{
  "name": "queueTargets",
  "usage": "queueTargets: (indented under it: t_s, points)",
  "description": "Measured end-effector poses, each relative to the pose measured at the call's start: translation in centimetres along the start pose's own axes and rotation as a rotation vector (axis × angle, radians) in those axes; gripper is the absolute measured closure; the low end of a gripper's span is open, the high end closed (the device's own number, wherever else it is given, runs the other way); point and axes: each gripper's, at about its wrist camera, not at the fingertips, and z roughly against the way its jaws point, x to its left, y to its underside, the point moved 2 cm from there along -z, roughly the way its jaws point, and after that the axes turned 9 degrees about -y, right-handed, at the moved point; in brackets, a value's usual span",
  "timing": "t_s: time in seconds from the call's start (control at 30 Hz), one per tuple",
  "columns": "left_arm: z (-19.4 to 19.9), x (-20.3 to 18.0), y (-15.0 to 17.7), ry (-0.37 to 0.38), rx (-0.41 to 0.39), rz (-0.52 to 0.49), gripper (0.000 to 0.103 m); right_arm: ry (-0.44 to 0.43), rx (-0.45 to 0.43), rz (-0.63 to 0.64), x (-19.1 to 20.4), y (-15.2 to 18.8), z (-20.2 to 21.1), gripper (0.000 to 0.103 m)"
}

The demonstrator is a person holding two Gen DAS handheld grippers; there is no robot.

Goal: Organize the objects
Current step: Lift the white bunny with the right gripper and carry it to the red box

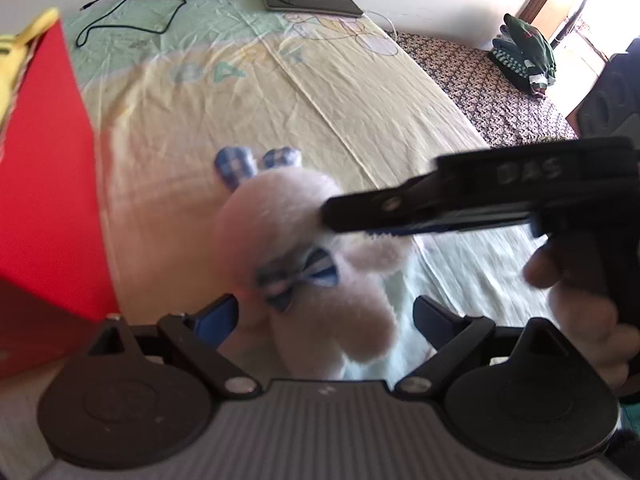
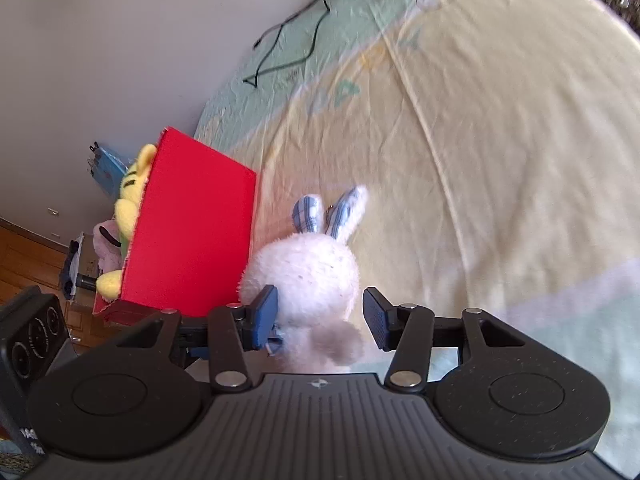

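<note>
White plush bunny (image 2: 308, 276) on bed sits between spread right gripper (image 2: 320, 316) and wide-open left gripper (image 1: 324, 320); next: regrasp, lift into red box (image 2: 196, 224) w/ other toys.

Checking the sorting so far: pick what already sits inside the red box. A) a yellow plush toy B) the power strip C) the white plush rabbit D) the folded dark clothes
A: in the right wrist view a yellow plush toy pokes out of the red box, while the white plush rabbit stands outside it on the bed sheet.
</note>
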Motion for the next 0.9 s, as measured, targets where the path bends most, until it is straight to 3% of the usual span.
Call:
queueTargets:
  t_s: [0.1, 0.23, 0.37, 0.53, 0.9]
  points:
    - [-1.1, -0.1, -0.4, -0.007, 0.022, 0.008, 0.010, -0.059, 0.023, -0.055, -0.3, 0.2, -0.9, 0.050]
    - [-0.6, -0.1, -0.1, 0.007, 0.018, 0.001, 0.013, -0.110, 0.034, -0.121, -0.7, 0.6, -0.9, 0.058]
    - [0.4, -1.3, 0.1, 0.015, -0.011, -0.036, 0.016, -0.107, 0.007, -0.071, 0.3, 1.2, 0.4, 0.061]
    - [3.0, -2.4, 0.2, -0.010, -0.103, -0.093, 0.016, -0.157, -0.057, -0.028, 1.8, 1.3, 2.6, 0.061]
    - [11.7, 2.0, -0.8, 0.029, -0.322, -0.016, 0.016, -0.296, -0.208, 0.074, 9.1, 2.4, 4.3, 0.062]
